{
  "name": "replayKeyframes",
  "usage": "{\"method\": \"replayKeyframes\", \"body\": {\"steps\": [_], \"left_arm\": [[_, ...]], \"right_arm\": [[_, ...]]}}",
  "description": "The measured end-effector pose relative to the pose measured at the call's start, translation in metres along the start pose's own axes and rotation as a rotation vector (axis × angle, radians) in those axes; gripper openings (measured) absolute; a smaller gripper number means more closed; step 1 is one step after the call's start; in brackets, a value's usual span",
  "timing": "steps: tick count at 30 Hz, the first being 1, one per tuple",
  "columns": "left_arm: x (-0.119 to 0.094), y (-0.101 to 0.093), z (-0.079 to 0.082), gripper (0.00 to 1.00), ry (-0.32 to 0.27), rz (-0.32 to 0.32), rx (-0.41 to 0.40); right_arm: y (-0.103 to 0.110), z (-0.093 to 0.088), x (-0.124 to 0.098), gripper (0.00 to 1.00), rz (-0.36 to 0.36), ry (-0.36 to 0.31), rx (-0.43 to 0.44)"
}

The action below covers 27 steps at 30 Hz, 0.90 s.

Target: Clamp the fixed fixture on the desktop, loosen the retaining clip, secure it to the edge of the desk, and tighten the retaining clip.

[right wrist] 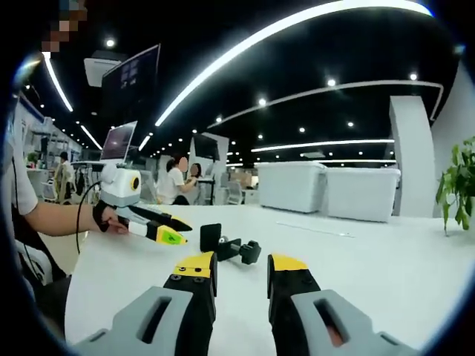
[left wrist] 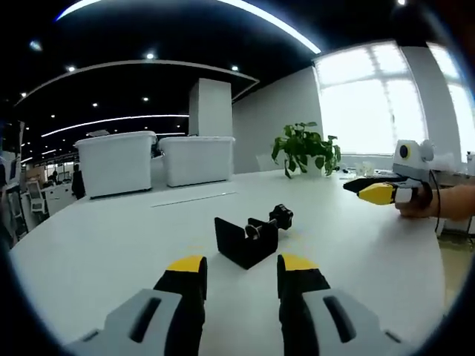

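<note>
Left gripper view, nearest first, please.

— The left gripper point(left wrist: 241, 271) is hovering low over the white desk point(left wrist: 111, 237), its yellow-tipped fingers point(left wrist: 185, 265) standing spread with bare desk showing between them. They are pinching nothing.

— And the clamp?

— The black clamp point(left wrist: 249, 239) is lying on the desk just beyond those fingertips, apart from them. Its screw knob point(left wrist: 281, 216) is pointing away toward the far side. It is sitting well in from any desk edge that I can make out.

— Further out?

— The right gripper point(left wrist: 378, 191) is coming in from the right, held by a hand point(left wrist: 415, 204), off to the side of the clamp and not touching it. Two white bins point(left wrist: 119, 162) and a potted plant point(left wrist: 304, 148) are standing at the far side of the desk, with bright windows point(left wrist: 371, 104) behind.

— Right gripper view?

— The right gripper point(right wrist: 241, 271) is likewise showing its fingers point(right wrist: 197, 267) parted and gripping nothing. The clamp point(right wrist: 223, 245) is resting just ahead of them. The left gripper point(right wrist: 167, 231) is reaching in from the left, its tips close beside the clamp; whether they are touching it I cannot tell. White bins point(right wrist: 326, 191) are sitting beyond, and people at workstations point(right wrist: 178, 182) are visible in the background.
</note>
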State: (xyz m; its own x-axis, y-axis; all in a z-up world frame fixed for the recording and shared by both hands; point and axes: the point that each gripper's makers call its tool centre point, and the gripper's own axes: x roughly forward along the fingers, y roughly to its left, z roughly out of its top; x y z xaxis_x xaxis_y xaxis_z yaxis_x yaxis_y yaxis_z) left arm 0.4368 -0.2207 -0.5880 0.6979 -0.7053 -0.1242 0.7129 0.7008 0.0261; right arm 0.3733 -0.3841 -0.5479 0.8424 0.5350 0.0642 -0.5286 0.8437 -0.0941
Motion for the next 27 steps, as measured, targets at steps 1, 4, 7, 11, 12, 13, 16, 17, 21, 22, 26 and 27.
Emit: {"method": "replayKeyframes", "body": {"steps": [1,4,7,11,12,13,16,17,21,22,26,27], "left_arm": [[0.000,0.001,0.000,0.39,0.001,0.004,-0.001],[0.003,0.006,0.003,0.39,-0.008,0.030,-0.009],[0.009,0.010,0.006,0.39,-0.020,0.048,-0.023],[0.017,0.010,0.003,0.39,-0.001,0.048,-0.019],[0.018,0.010,0.003,0.39,0.001,0.048,-0.017],[0.020,0.010,0.002,0.39,0.003,0.049,-0.014],[0.024,0.012,0.002,0.39,0.010,0.055,-0.015],[0.025,0.013,0.001,0.39,0.012,0.058,-0.015],[0.032,0.018,0.000,0.39,0.025,0.071,-0.023],[0.034,0.020,-0.001,0.39,0.029,0.078,-0.025],[0.037,0.024,-0.002,0.39,0.035,0.095,-0.027],[0.038,0.025,-0.002,0.39,0.036,0.101,-0.022]], "right_arm": [[0.000,0.001,0.000,0.26,0.000,-0.003,0.003],[0.000,0.001,0.000,0.26,0.002,-0.006,0.003],[0.002,0.002,0.000,0.26,0.012,-0.012,-0.011],[0.004,0.007,-0.002,0.26,0.022,-0.035,-0.009],[0.004,0.007,-0.002,0.26,0.024,-0.038,-0.004],[0.003,0.008,-0.002,0.26,0.025,-0.040,-0.001],[0.003,0.009,-0.002,0.26,0.028,-0.045,0.008],[0.003,0.009,-0.002,0.26,0.029,-0.049,0.009],[0.004,0.012,-0.003,0.26,0.032,-0.061,0.013],[0.004,0.013,-0.003,0.26,0.033,-0.065,0.016],[0.003,0.014,-0.004,0.26,0.032,-0.072,0.023],[0.003,0.015,-0.004,0.26,0.033,-0.074,0.025]]}}
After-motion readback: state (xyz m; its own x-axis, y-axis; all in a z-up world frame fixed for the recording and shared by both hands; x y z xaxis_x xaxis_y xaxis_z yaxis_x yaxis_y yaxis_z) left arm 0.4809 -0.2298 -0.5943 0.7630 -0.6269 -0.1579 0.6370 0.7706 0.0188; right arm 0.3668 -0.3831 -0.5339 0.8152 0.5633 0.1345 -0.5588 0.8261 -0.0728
